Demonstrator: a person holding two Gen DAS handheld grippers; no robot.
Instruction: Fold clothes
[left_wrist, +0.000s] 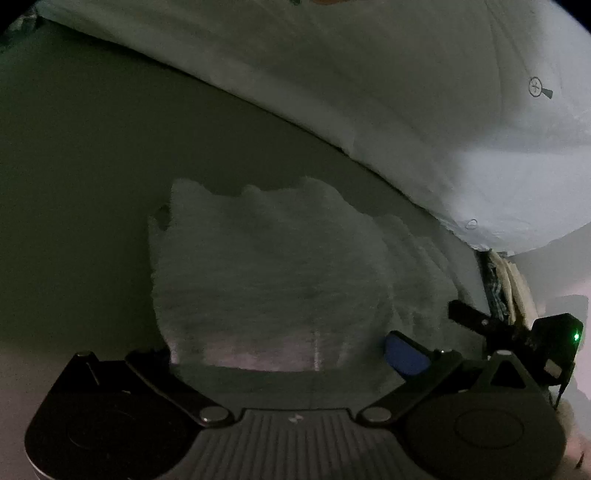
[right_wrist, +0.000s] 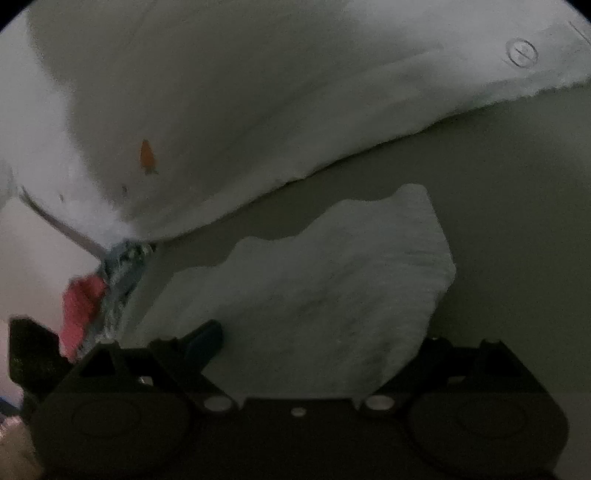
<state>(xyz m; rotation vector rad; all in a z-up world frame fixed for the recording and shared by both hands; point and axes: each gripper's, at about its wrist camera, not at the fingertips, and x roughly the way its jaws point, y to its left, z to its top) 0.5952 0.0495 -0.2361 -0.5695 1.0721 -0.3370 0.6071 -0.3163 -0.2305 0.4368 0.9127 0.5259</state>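
Claws (left_wrist: 280, 332) (right_wrist: 306, 343) side by side, each seemingly clamped on pale ribbed cloth (left_wrist: 266, 266), fingertips hidden.

A dim, plain grey-green flat surface (left_wrist: 92, 184) is seen beneath everything. A large pale white cloth with small printed circle marks (left_wrist: 369, 92) is spread across its far side, and a smaller pale ribbed fabric piece (right_wrist: 332, 295) is laid nearer.

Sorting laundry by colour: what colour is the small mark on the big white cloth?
Orange, a small mark on the big white cloth; clearest in the right wrist view.
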